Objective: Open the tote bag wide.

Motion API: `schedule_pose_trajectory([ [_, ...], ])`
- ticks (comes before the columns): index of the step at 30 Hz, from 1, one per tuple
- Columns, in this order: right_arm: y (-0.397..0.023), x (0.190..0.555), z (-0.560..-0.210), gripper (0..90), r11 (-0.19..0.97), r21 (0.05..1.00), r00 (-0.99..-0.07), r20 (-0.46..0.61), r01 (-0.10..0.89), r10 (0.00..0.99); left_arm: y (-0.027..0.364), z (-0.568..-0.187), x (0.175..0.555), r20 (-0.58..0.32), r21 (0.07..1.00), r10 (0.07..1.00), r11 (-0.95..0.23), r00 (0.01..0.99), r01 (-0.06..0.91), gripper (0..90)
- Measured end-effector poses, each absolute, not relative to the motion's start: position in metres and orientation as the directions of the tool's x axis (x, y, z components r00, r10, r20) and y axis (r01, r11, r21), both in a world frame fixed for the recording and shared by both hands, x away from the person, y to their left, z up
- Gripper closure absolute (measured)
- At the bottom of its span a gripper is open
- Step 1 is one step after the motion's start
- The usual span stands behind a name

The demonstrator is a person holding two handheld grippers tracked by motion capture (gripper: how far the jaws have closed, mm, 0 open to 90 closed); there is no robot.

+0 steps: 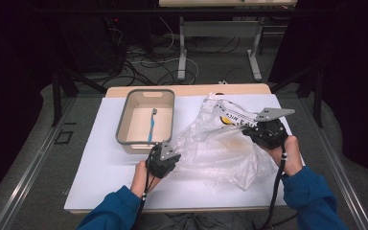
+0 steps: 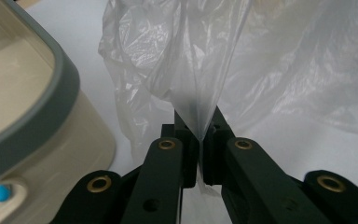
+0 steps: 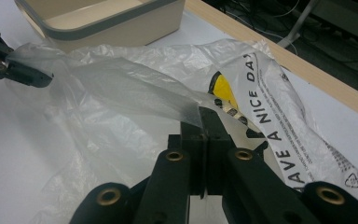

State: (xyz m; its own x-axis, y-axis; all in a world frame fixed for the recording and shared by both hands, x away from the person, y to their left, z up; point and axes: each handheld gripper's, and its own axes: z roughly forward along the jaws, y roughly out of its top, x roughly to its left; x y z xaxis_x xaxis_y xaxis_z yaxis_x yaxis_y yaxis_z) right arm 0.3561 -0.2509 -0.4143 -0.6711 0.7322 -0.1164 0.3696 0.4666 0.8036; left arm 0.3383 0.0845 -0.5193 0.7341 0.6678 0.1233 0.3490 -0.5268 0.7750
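high view: clear plastic bag (image 1: 220, 148) spread over the right half of the white table (image 1: 105, 167), just right of a beige bin (image 1: 124, 124) with a grey rim and a blue toothbrush (image 1: 152, 125) lying inside. left gripper (image 1: 165, 155) at the bag's near-left edge, right gripper (image 1: 261, 132) at its far-right edge, film pulled into a taut band between the two. likely held this way to stretch the mouth or one wall of the bag apart, so as to open it or lay it flat; judged, not seen.

left gripper view: jaws closed down on a pinch of film (image 2: 200, 116), the plastic rising from between the pads in a narrow pleat and fanning out above; bin wall close on the left.

right gripper view: jaws likewise clamped together, a strip of the film (image 3: 135, 93) caught at the tips and running away left toward the other gripper (image 3: 25, 72), seen far off nipping the same sheet. printed band reading "have a nice day" (image 3: 270, 116) draped to the right of the jaws, a yellow patch (image 3: 223, 91) just beyond the tips, under the plastic.

bag resting mostly on the table, lifted only along the stretched band.
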Motion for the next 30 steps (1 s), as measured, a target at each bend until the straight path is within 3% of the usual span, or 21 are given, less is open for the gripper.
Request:
schedule_pose_trajectory([
  [8,-0.256,0.354,-0.408,90.0,0.458,0.814,-0.651,-0.133,0.359,0.747,0.080,-0.507,0.341,0.133,0.824,0.686,-0.477,0.715,0.304,88.7],
  [18,-0.255,0.373,-0.437,90.0,0.493,0.729,-0.649,-0.089,0.474,0.755,0.077,-0.510,0.346,0.128,0.827,0.679,-0.475,0.723,0.301,88.8],
  [24,-0.255,0.369,-0.424,90.0,0.486,0.767,-0.636,-0.134,0.419,0.760,0.076,-0.511,0.348,0.113,0.826,0.684,-0.467,0.721,0.315,87.8],
  [30,-0.256,0.367,-0.416,90.0,0.472,0.791,-0.623,-0.152,0.390,0.768,0.074,-0.509,0.350,0.138,0.806,0.663,-0.507,0.736,0.305,75.9],
])
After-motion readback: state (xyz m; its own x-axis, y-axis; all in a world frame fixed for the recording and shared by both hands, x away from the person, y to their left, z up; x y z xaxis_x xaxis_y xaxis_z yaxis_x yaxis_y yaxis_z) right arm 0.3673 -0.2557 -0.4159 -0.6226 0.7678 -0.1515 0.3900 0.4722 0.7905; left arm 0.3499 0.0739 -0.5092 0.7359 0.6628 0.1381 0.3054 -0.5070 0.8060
